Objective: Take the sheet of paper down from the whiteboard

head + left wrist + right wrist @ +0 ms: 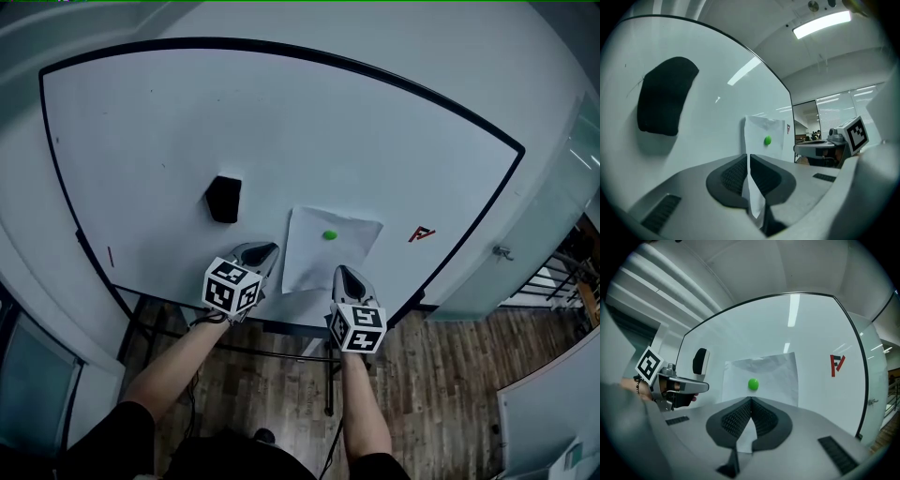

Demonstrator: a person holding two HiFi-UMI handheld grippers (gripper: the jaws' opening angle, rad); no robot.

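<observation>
One white paper sheet (323,258) is pinned to the glossy whiteboard (281,131) by one round green magnet (329,235), with one black block eraser (223,199) at its ten o'clock. The left gripper (267,251) pinches the sheet's edge. The right gripper (345,275) is clenched at five o'clock.

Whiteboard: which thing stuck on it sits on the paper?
The green magnet, high on the sheet; the black eraser and red mark sit on bare whiteboard.
</observation>
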